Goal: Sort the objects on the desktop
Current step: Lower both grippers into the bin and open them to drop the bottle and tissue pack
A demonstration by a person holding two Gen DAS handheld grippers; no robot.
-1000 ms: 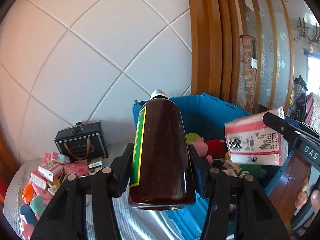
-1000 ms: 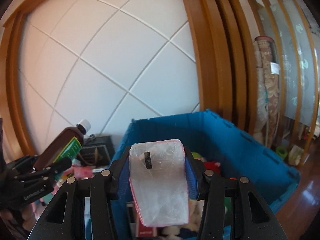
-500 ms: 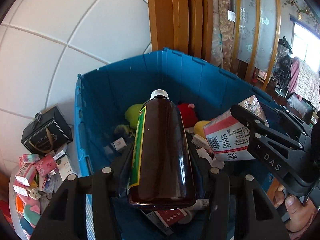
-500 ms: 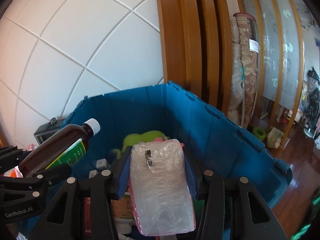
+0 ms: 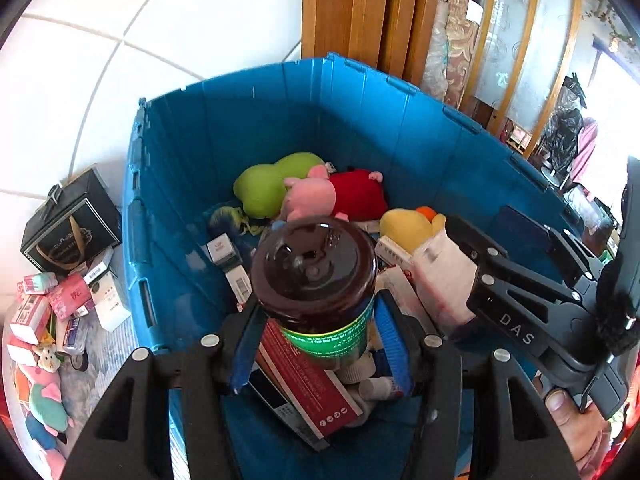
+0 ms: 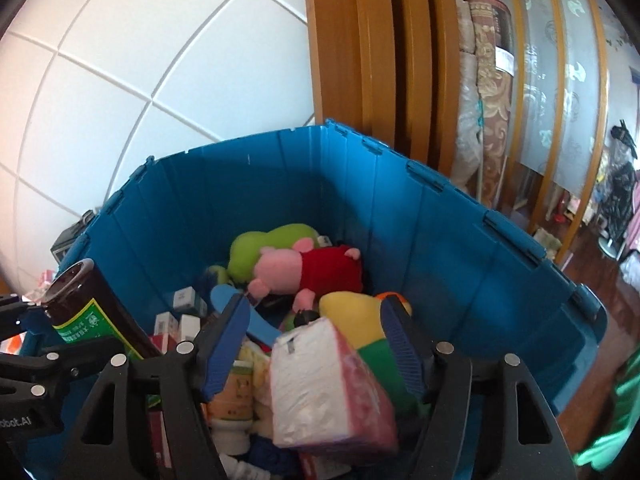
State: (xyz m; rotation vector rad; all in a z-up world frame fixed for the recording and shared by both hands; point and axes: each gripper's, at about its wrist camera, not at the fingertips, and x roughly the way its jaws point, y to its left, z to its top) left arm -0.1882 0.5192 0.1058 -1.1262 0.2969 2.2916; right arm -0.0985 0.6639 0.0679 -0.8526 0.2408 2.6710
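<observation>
Both my grippers are over the blue bin point(image 5: 360, 128) right now. The left gripper point(image 5: 320, 344) has its fingers spread apart, and the brown bottle point(image 5: 316, 272) sits between them base-up, cap end pointing down into the bin. I can't tell whether the pads are actually touching it; there seems to be a gap on each side. The right gripper point(image 6: 316, 344) is released too, blue pads wide apart, and the tissue pack point(image 6: 328, 388) lies tilted between them, not gripped, on top of the pile in the bin.

Inside the bin there's a pink pig plush point(image 6: 312, 272) in a red dress, a green plush point(image 6: 260, 248), a yellow plush point(image 5: 408, 224) and a red box point(image 5: 308, 396) under the bottle. Outside, left of the bin, sits a black gift box point(image 5: 68, 224) and a heap of small boxes point(image 5: 52, 304).
</observation>
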